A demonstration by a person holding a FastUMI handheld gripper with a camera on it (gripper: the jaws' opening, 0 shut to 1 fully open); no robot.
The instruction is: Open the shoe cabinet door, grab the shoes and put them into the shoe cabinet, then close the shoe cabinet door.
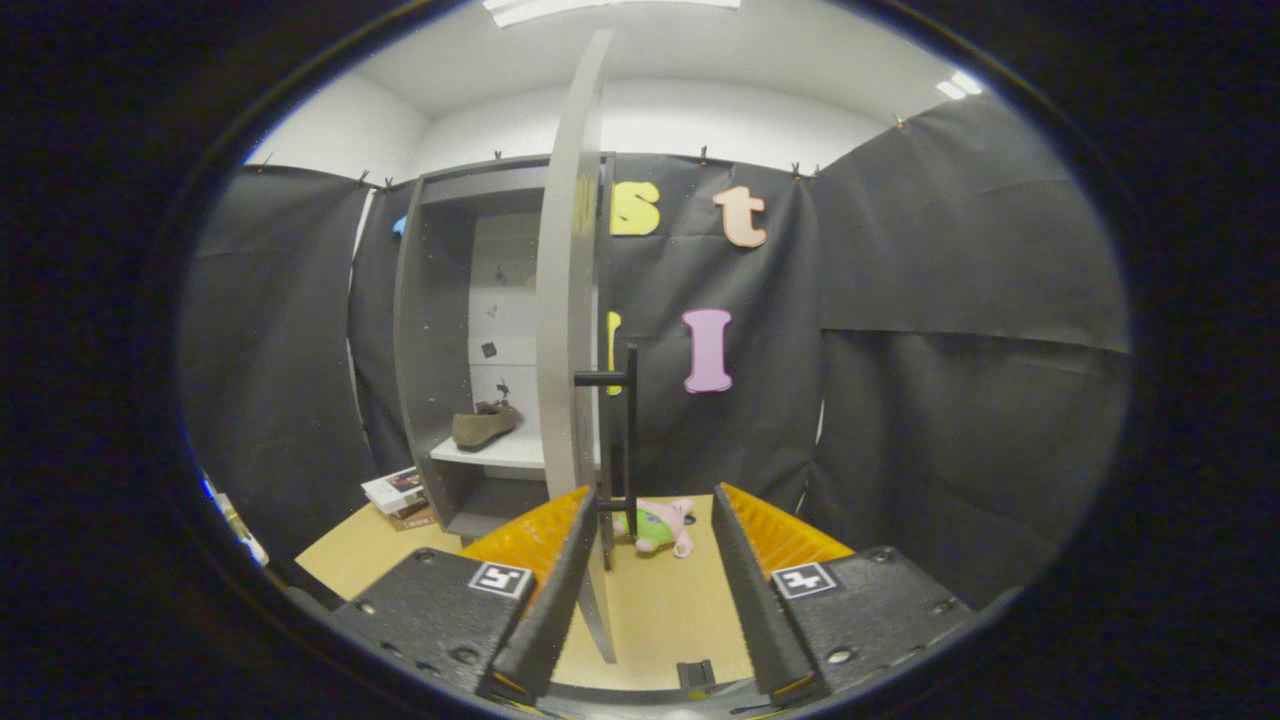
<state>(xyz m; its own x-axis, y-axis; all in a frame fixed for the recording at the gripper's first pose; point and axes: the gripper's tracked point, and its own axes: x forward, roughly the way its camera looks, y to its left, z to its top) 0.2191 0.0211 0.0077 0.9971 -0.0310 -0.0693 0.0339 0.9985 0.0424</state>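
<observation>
1. Our gripper (640, 580) sits nearest, its fingers spread apart and holding nothing.
2. Between the fingers, close to the left one, stands the edge of the open door (568, 330), seen nearly edge-on.
3. Its handle (627, 430) is a dark upright bar on the door's right face, its lower end just ahead of the fingertips.
4. Left of the door, the cabinet (425, 340) is open; one shoe (485, 424) lies on its shelf (490, 454), toe pointing left.
5. We judge closing means pushing the door leftward.
6. A plush toy (660, 528) lies on the table (660, 610) beyond the fingers; books (400, 497) sit beside the cabinet's base.
</observation>
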